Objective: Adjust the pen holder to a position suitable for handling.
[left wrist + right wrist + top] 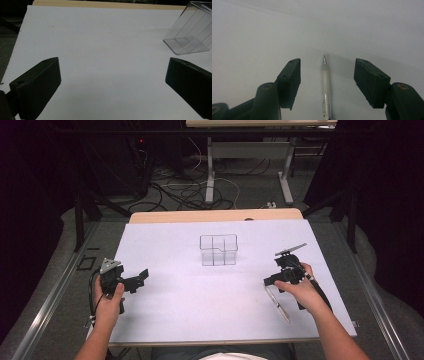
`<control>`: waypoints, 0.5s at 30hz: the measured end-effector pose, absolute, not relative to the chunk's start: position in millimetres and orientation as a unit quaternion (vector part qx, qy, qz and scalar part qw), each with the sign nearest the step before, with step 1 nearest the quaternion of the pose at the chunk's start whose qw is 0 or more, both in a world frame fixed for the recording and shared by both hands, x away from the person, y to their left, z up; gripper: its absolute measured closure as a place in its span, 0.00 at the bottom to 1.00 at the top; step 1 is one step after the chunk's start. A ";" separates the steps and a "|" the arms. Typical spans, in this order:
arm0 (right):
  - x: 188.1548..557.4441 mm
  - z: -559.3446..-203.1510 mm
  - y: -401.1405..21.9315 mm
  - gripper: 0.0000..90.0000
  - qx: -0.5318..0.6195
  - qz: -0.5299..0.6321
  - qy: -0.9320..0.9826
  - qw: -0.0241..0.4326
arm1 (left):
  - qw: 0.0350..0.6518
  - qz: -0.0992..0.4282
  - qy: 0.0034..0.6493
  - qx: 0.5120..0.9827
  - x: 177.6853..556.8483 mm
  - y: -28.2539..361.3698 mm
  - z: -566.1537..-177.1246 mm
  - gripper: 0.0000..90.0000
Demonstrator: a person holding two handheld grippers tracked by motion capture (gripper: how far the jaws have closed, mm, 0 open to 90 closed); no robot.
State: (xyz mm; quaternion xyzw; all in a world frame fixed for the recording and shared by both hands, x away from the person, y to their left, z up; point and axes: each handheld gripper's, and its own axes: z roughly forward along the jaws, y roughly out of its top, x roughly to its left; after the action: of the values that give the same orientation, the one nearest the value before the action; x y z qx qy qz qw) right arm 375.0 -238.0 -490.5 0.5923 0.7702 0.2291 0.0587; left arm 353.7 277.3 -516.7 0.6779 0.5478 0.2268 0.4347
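1. Near the right edge of the white tabletop, the right gripper sits low over a pen, held in the person's right hand.
2. Right gripper view: the pen lies flat on the sheet between the two black jaws, its tip pointing away from the camera. Jaws partly spread — a clear gap shows on each side of the pen, so neither pad presses on it.
3. Pen body is frosted and pale near the tip, clear with small print lower down; the print is too small to read.
4. High view: the pen runs at a slant from under the right gripper toward the near edge of the tabletop.
5. Left side: the left gripper rests in the left hand, low over the sheet, well apart from the pen. Jaws spread wide, with bare white surface between them.
6. Middle of the tabletop, toward the far side — a clear plastic box with inner dividers, standing upright, between the two grippers but farther from the person.
7. Left gripper view: the box sits at upper right, beyond the jaws and apart from them.
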 end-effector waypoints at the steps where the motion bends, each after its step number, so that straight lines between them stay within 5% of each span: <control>1: 374.9 -493.2 -238.7 0.42 0.591 0.231 0.771 0.061 | 0.435 0.227 0.547 0.679 353.7 277.3 -516.7 0.00; 15: 363.7 -495.0 -243.4 0.59 0.600 0.222 0.767 0.048 | 0.434 0.227 0.545 0.680 353.8 276.6 -517.1 0.00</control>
State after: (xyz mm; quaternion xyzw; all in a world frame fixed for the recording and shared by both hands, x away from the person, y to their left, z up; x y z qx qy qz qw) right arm 363.7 -243.4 -495.0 0.6004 0.7668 0.2219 0.0483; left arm 353.8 276.6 -517.1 0.6800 0.5454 0.2270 0.4343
